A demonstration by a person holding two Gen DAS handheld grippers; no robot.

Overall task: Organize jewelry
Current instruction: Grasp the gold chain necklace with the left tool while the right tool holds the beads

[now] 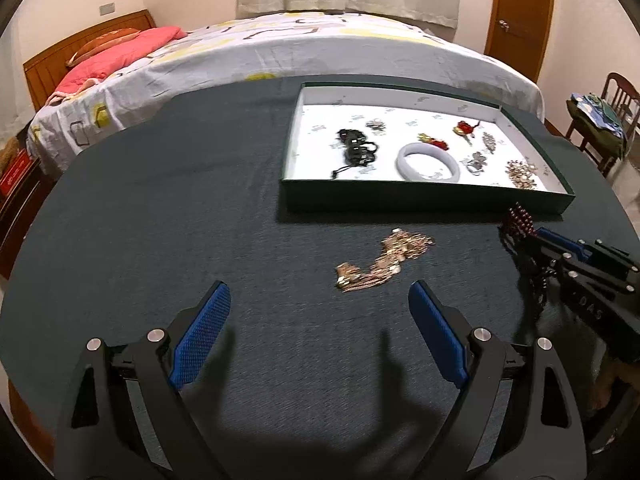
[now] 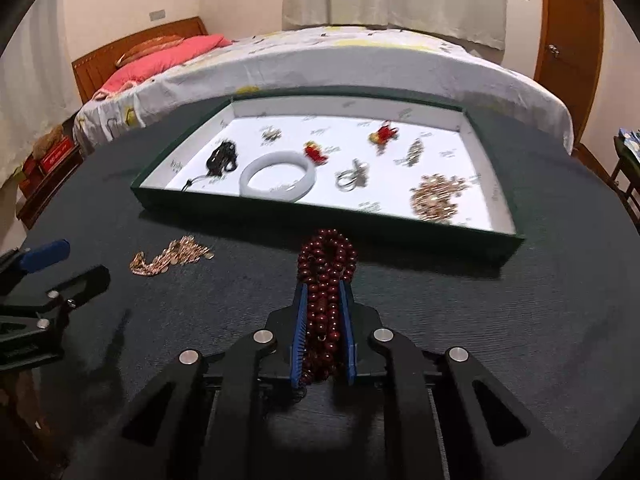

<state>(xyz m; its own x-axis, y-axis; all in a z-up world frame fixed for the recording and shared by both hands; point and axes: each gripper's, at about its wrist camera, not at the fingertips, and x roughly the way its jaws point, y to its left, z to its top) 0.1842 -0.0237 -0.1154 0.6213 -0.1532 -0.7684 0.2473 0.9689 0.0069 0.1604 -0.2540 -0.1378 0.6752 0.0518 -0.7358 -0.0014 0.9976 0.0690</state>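
Observation:
A green tray with a white floor (image 1: 424, 196) (image 2: 320, 218) sits on the dark table and holds a pale bangle (image 1: 428, 161) (image 2: 278, 176), black beads (image 1: 356, 150) (image 2: 222, 156), red brooches and several sparkly pieces. A gold chain necklace (image 1: 380, 260) (image 2: 170, 258) lies on the cloth in front of the tray. My left gripper (image 1: 320, 300) is open, just short of the gold necklace. My right gripper (image 2: 323, 292) (image 1: 520, 236) is shut on a dark red bead necklace (image 2: 326, 264) (image 1: 520, 220), held near the tray's front wall.
The table is covered in dark green cloth (image 1: 180, 220). A bed with a patterned sheet (image 1: 280, 48) stands behind it. A wooden chair (image 1: 604, 120) stands at the right, and a wooden door (image 1: 520, 12) is at the back right.

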